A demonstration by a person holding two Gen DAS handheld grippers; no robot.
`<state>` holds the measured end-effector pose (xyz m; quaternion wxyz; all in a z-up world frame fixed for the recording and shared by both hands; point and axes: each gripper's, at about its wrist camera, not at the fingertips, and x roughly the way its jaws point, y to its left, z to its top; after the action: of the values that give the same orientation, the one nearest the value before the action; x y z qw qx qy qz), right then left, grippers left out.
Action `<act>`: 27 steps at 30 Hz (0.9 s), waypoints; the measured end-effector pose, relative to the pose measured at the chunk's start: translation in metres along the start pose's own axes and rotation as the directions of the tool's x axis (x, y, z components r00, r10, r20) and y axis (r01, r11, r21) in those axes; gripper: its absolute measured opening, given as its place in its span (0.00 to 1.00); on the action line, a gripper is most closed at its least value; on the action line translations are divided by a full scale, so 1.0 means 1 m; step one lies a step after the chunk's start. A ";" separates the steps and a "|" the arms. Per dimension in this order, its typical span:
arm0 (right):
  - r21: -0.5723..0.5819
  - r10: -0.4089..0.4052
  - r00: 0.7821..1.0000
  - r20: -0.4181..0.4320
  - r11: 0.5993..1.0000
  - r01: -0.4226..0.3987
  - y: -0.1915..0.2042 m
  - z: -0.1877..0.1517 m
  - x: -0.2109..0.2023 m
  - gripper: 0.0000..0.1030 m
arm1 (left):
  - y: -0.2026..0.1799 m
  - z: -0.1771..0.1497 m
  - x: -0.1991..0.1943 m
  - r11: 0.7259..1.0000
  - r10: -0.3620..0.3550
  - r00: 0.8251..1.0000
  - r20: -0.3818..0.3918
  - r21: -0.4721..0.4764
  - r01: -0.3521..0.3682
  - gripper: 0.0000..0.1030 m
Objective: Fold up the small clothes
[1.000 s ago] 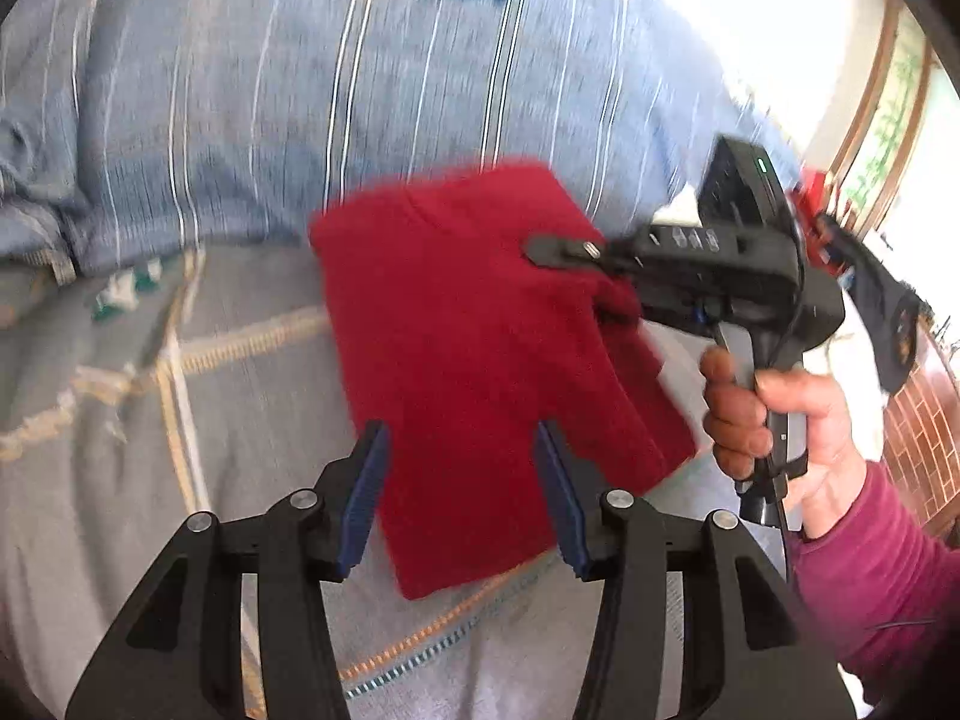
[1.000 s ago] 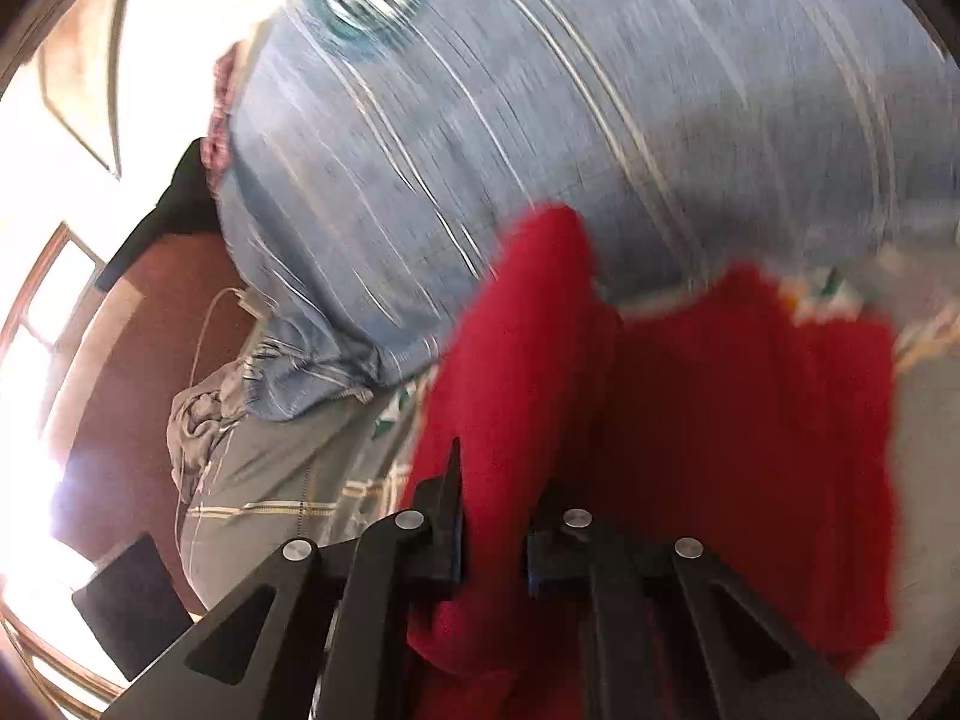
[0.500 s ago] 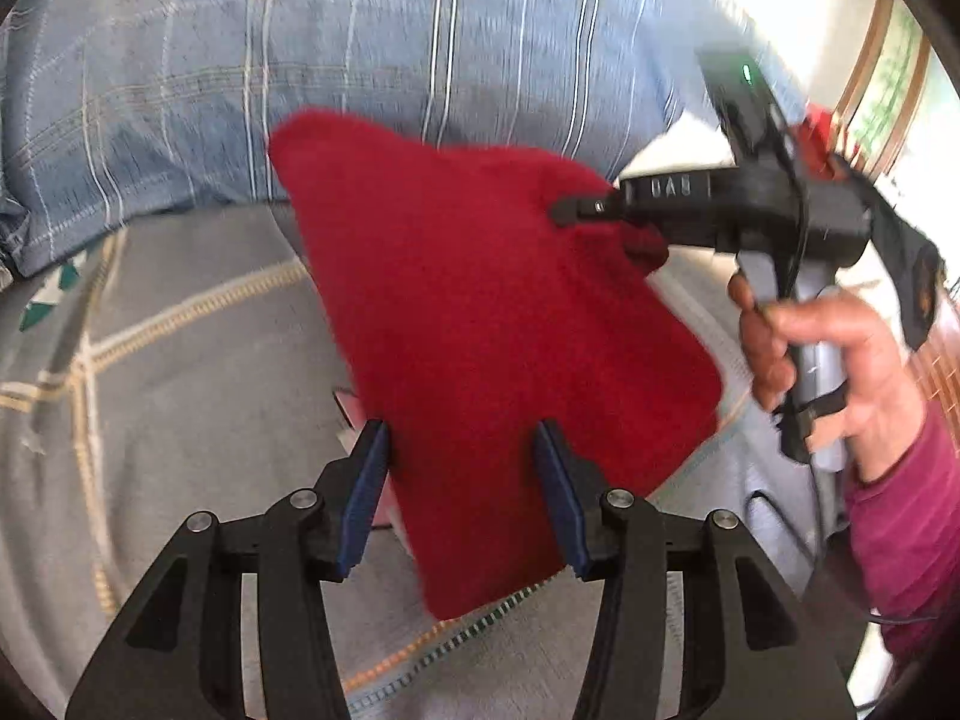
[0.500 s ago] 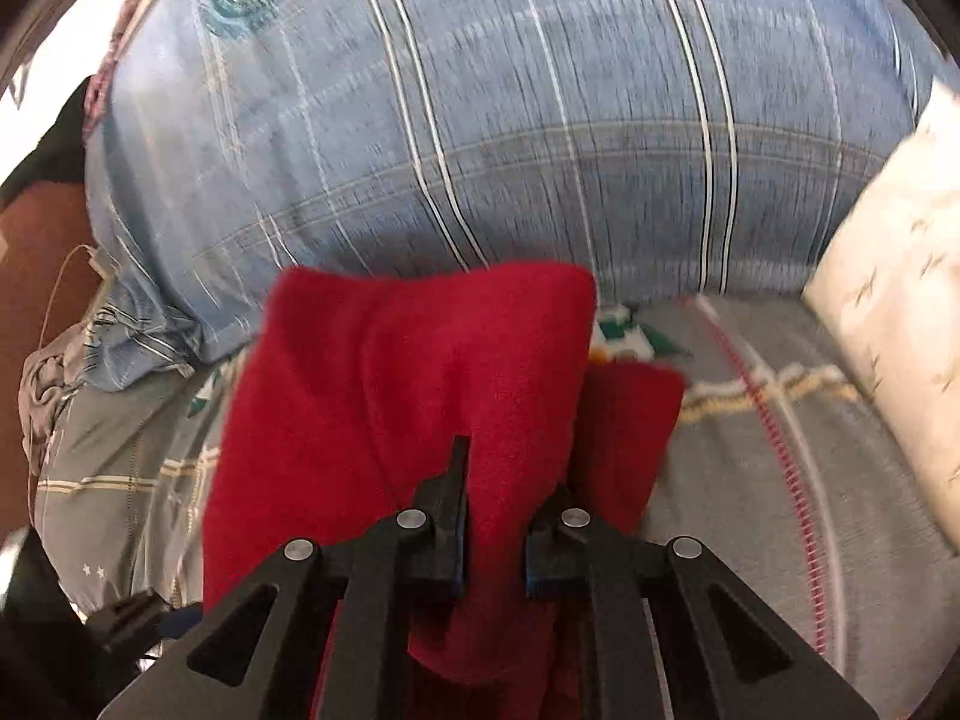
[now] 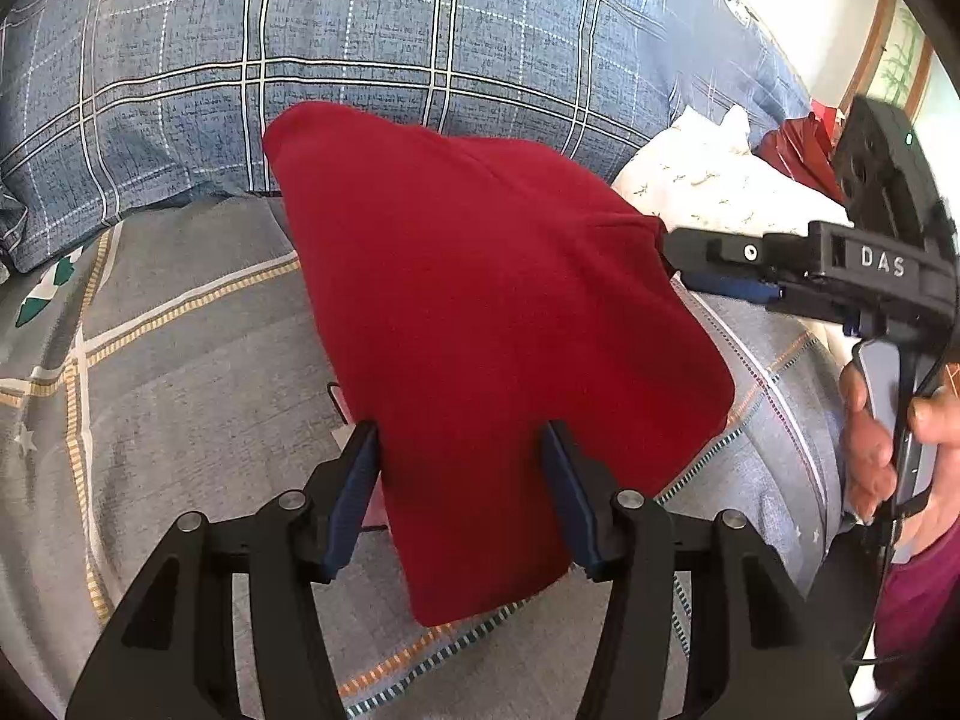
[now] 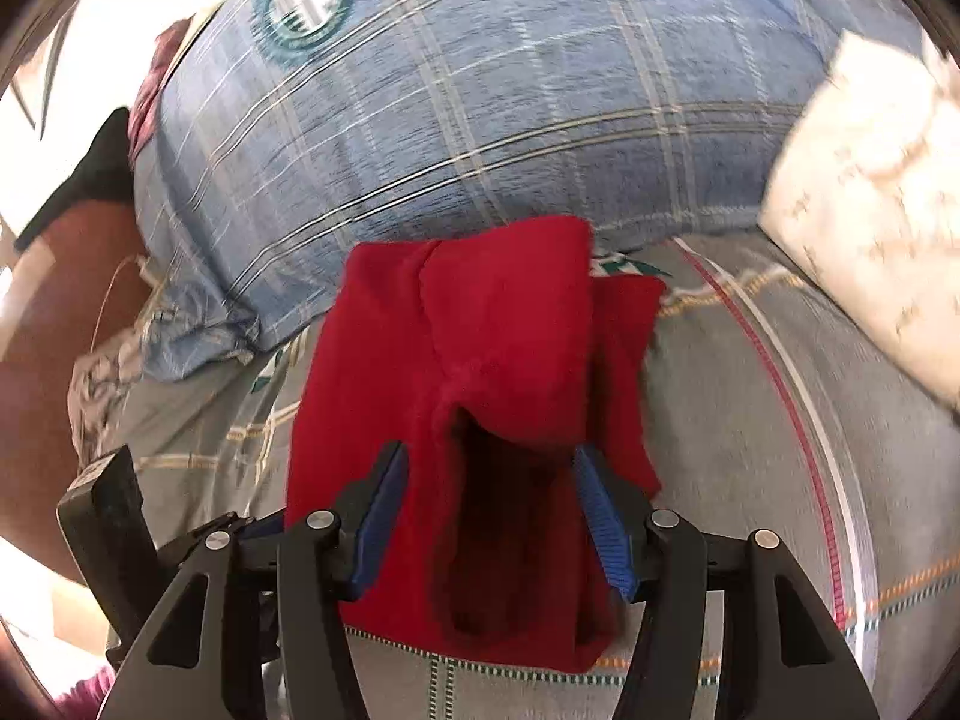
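A dark red garment (image 5: 480, 324) lies folded on the grey bedsheet (image 5: 180, 396). My left gripper (image 5: 459, 450) stands over its near end with the cloth between the jaws, which are opening; the pads do not pinch it. At the garment's right edge my right gripper (image 5: 678, 267) is side-on, held by a hand (image 5: 870, 438). In the right wrist view the garment (image 6: 480, 312) shows a dark open fold between the right gripper (image 6: 486, 462) jaws, which are opening and free of the cloth. The left gripper's black housing (image 6: 102, 510) sits at the lower left.
A large blue plaid duvet (image 5: 420, 30) is bunched behind the garment. A white patterned pillow (image 5: 708, 192) lies at the right, with red items (image 5: 798, 150) beyond it. A small pale tag (image 5: 351, 426) pokes out under the garment's left edge.
The right gripper was shut on a fold of the red garment; now its jaws stand apart and it has drawn back to the garment's edge. The garment has settled on the bed.
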<state>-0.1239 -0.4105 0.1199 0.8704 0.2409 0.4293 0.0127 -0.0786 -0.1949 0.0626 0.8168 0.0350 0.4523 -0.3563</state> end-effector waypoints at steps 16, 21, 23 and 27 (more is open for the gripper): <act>-0.055 0.007 0.992 0.127 0.999 0.000 0.023 0.017 0.014 0.17 | -0.010 0.022 -0.024 0.998 0.060 0.996 0.072 0.004 -0.061 0.61; -0.011 -0.049 0.997 0.051 0.999 0.050 -0.001 0.012 0.029 0.22 | -0.012 0.026 -0.009 0.995 0.102 0.992 0.073 -0.016 -0.102 0.63; 0.035 -0.016 1.000 -0.010 0.999 0.016 -0.013 0.008 0.040 0.26 | -0.012 0.025 0.001 0.992 0.124 0.991 0.053 -0.029 -0.123 0.63; 0.055 -0.015 1.000 0.024 0.998 0.014 -0.013 0.003 0.002 0.43 | -0.011 0.025 -0.001 0.992 0.128 0.990 0.051 -0.027 -0.127 0.63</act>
<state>-0.1224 -0.4230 0.1145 0.8687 0.2615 0.4207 -0.0083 -0.0678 -0.2118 0.0805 0.8499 0.0447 0.4319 -0.2987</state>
